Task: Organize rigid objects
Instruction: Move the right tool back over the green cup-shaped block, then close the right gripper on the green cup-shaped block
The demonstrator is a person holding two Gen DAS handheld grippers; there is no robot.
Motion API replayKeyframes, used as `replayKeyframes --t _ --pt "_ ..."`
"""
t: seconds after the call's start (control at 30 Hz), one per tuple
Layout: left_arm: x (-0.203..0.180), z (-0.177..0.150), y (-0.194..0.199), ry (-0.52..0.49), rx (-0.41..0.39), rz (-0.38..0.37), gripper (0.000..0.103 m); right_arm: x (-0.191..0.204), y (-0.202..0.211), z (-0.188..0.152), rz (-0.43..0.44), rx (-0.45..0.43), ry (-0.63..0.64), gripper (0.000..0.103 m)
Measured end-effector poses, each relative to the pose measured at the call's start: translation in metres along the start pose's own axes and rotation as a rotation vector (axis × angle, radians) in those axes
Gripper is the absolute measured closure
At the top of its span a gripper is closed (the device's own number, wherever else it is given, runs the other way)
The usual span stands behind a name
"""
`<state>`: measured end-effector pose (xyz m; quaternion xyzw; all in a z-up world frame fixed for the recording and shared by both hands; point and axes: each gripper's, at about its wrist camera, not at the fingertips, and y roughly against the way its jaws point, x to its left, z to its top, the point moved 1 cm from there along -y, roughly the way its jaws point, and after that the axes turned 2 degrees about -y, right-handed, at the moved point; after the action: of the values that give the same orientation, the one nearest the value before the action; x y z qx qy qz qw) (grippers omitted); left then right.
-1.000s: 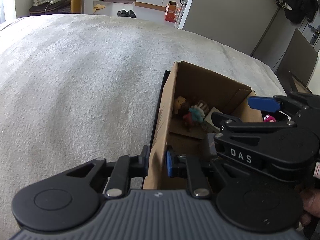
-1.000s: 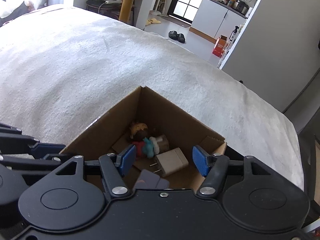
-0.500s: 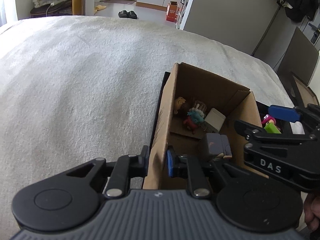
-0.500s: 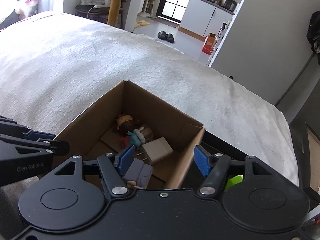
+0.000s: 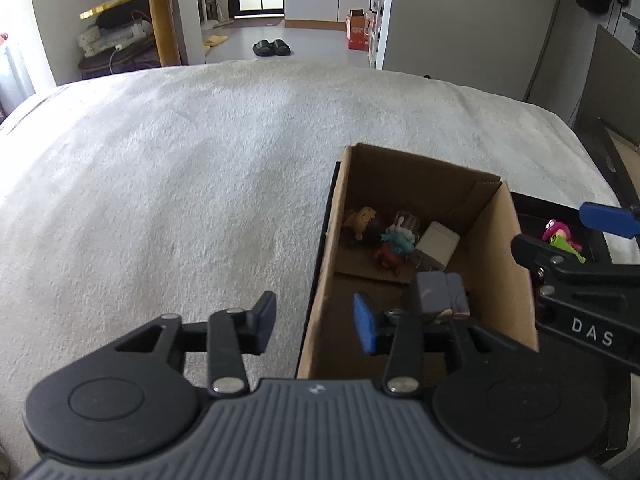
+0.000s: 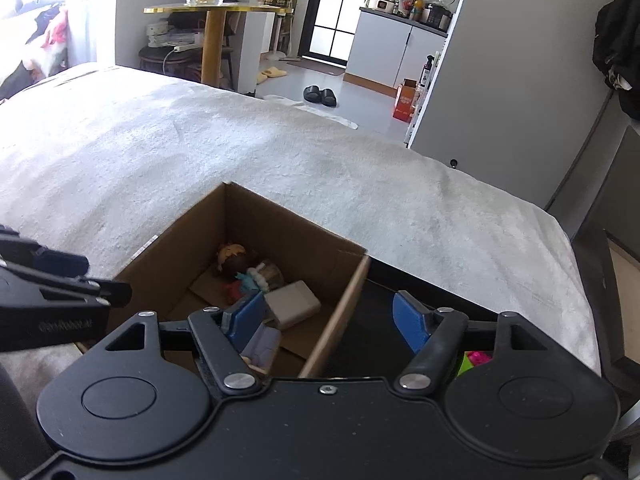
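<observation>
Both grippers are pulling back since a second ago; left gripper (image 5: 314, 322) has let go of the box wall, now spread and straddling the cardboard box (image 5: 516, 280) left wall, gripping nothing. Right gripper (image 6: 328, 320) is hanging wide open across the box's right wall, empty. Figurines (image 6: 248, 272), white charger (image 6: 292, 304) and grey block (image 5: 440, 294) are sitting inside the box on the white blanket (image 5: 180, 184). Pink-green toy (image 5: 562, 238) is lying in the black tray (image 5: 532, 204) beside the box.
</observation>
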<state>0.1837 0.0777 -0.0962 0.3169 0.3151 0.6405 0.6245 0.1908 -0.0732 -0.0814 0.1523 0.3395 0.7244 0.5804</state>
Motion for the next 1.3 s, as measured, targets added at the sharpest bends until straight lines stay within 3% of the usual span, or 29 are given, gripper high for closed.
replayKeyframes --t 0.3,1.07,1.3 --pt "-0.029 0.005 0.008 -0.049 -0.010 0.045 0.040 -0.036 0.005 -0.011 0.001 -0.025 -0.041 0.032" --pt "-0.101 0.028 -0.004 -0.147 -0.014 0.128 0.032 -0.110 -0.023 -0.045 0.054 -0.037 -0.120 0.030" --pt "-0.111 0.027 -0.018 -0.206 0.003 0.181 0.031 -0.127 -0.041 -0.066 0.062 -0.030 -0.176 0.035"
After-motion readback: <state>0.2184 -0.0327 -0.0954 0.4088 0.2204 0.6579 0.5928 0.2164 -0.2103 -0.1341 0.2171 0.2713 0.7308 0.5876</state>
